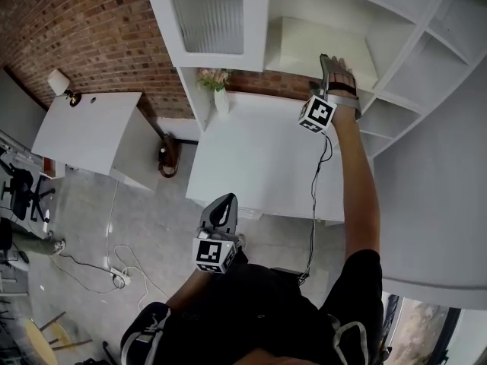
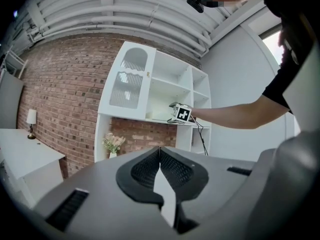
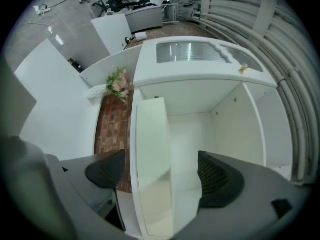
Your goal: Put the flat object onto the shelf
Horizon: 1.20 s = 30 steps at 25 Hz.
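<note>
I see my right gripper [image 3: 161, 158] released, jaws wide; the board [image 3: 150, 134] lies on the shelf [image 3: 192, 134] between them

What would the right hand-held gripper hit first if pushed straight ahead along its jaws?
Likely the flat object: it already lies between the right hand-held gripper's open jaws, on the shelf, so its near edge would reach the gripper's throat before the compartment's back wall. Depth is unclear.
</note>
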Motion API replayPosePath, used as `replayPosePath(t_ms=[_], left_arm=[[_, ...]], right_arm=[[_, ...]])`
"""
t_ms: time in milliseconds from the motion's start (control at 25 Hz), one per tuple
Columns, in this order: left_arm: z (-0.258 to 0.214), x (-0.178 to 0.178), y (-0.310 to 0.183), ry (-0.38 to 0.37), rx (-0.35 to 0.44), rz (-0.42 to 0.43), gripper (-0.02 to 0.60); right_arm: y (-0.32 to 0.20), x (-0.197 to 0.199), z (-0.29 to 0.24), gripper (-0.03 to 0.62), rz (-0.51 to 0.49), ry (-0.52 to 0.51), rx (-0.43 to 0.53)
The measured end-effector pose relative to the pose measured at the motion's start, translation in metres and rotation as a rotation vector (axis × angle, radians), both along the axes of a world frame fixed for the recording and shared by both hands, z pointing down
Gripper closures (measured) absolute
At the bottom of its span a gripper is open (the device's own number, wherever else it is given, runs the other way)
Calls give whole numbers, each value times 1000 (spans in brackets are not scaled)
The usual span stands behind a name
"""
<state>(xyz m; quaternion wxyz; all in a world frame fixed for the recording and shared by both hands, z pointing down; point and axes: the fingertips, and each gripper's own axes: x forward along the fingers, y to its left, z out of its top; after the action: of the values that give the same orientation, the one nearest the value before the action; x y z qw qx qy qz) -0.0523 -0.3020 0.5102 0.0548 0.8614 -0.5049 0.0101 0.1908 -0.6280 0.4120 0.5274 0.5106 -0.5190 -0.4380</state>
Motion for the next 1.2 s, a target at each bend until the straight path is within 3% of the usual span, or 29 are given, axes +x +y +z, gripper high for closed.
replayPosePath(t_ms=[120,320,360,400,440,480,600,720,880,1200], left_arm=[[-7,9,14,9,10,8,571],[-16,27,47,16,37,38,571],[-18,30,54,17,43,39,571],[-19,33,61,17,48,38,571],[-21,36,69,17,53,36,571],[-21,38,76,16,55,34,571],[-21,48,99,15,51,33,571],[-23,61,124,18,49,38,571],[-26,73,156,24,50,33,571],[-33,80,198,7,56,40,571]], right_arm=[[47,-8,-11,158,-52,-214,34],[154,-10,8,171,-92,-660,-5],[176,-5,13,195,-82,-746,0],[197,2,19,261,-60,-825,17],[219,10,25,367,-31,-902,37],[240,19,33,407,-2,-985,49],[299,26,63,521,35,-1255,-6],[355,10,84,562,6,-1451,-139],[419,-6,92,566,-46,-1571,-190],[505,-20,86,566,-90,-1638,-201]])
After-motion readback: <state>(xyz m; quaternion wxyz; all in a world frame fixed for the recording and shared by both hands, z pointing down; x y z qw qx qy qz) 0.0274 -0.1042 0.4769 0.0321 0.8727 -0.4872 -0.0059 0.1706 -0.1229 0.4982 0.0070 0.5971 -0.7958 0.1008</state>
